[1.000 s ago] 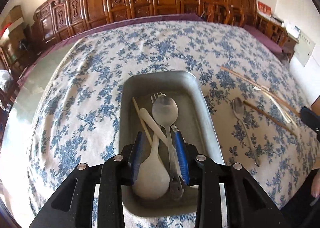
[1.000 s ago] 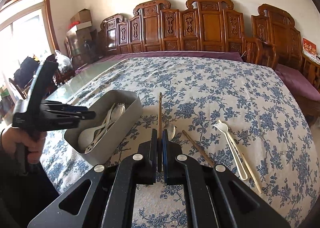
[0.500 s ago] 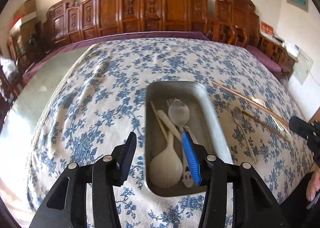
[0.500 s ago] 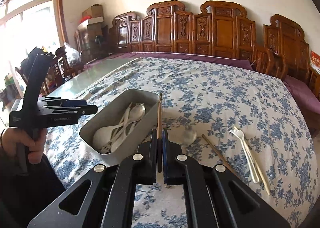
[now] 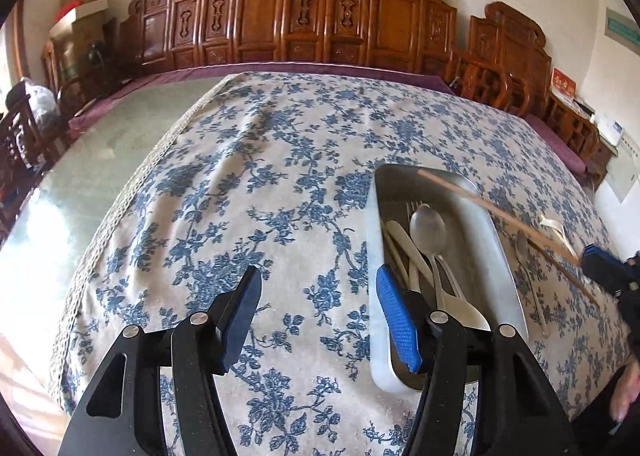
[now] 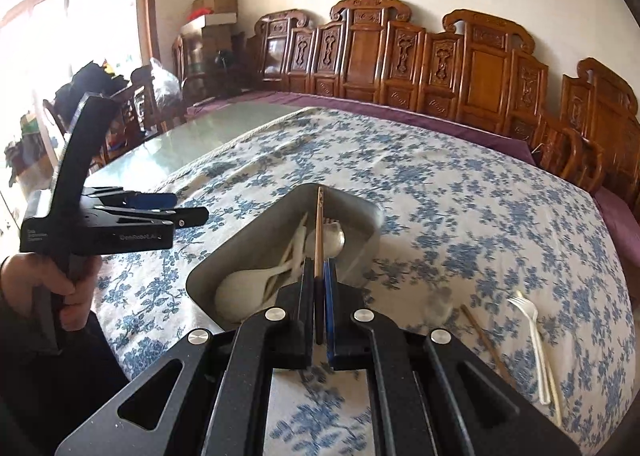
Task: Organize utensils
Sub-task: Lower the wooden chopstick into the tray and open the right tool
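Note:
A grey metal tray on the floral cloth holds a metal spoon, a white spoon and other utensils. My right gripper is shut on a wooden chopstick, whose tip reaches over the tray's inside; the same chopstick crosses the tray's far right corner in the left wrist view. My left gripper hovers over bare cloth just left of the tray. Its jaws are opening, with nothing between them. In the right wrist view the left gripper is level beside the tray.
Right of the tray on the cloth lie a metal spoon, a second chopstick and a white plastic fork. Bare glass tabletop shows to the left. Carved wooden chairs line the far side.
My left gripper let go of the utensils in the tray, opened wider and slid left off the tray. My right gripper carried the chopstick left until it hangs over the tray.

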A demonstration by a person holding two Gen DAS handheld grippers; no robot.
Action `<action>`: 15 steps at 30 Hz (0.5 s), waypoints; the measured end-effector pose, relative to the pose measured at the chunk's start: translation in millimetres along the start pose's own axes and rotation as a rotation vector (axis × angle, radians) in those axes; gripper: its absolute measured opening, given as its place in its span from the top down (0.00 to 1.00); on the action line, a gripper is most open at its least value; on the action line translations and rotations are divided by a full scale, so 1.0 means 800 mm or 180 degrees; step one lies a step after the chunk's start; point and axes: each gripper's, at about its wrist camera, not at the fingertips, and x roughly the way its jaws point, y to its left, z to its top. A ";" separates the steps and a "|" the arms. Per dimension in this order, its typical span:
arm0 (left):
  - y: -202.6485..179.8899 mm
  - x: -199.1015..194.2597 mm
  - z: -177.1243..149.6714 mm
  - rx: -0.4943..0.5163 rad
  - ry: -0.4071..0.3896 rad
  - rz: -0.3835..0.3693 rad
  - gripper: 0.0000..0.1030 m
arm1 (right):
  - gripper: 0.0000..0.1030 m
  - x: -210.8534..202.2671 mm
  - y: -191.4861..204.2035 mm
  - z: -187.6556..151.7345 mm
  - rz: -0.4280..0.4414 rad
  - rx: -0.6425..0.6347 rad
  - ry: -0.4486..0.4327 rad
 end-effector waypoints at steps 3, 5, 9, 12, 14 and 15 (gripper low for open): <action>0.005 -0.003 0.002 -0.0038 -0.0035 -0.0001 0.45 | 0.95 0.022 0.008 0.004 -0.0013 0.0014 0.0082; 0.006 -0.005 0.003 -0.0049 -0.0044 -0.0005 0.45 | 0.95 0.033 0.011 0.005 -0.0028 0.0041 0.0122; 0.004 -0.004 0.002 -0.0040 -0.0029 -0.0041 0.45 | 0.94 0.053 0.015 0.006 -0.0067 0.0125 0.0194; 0.003 -0.004 0.002 -0.0017 -0.0017 -0.0046 0.45 | 0.94 0.064 0.020 0.002 -0.0084 0.0152 0.0246; 0.003 -0.005 0.001 -0.0015 -0.0016 -0.0056 0.45 | 0.94 0.070 0.024 -0.001 -0.0080 0.0147 0.0281; 0.002 -0.006 0.001 -0.0015 -0.0019 -0.0058 0.45 | 0.94 0.073 0.025 -0.002 -0.0068 0.0154 0.0298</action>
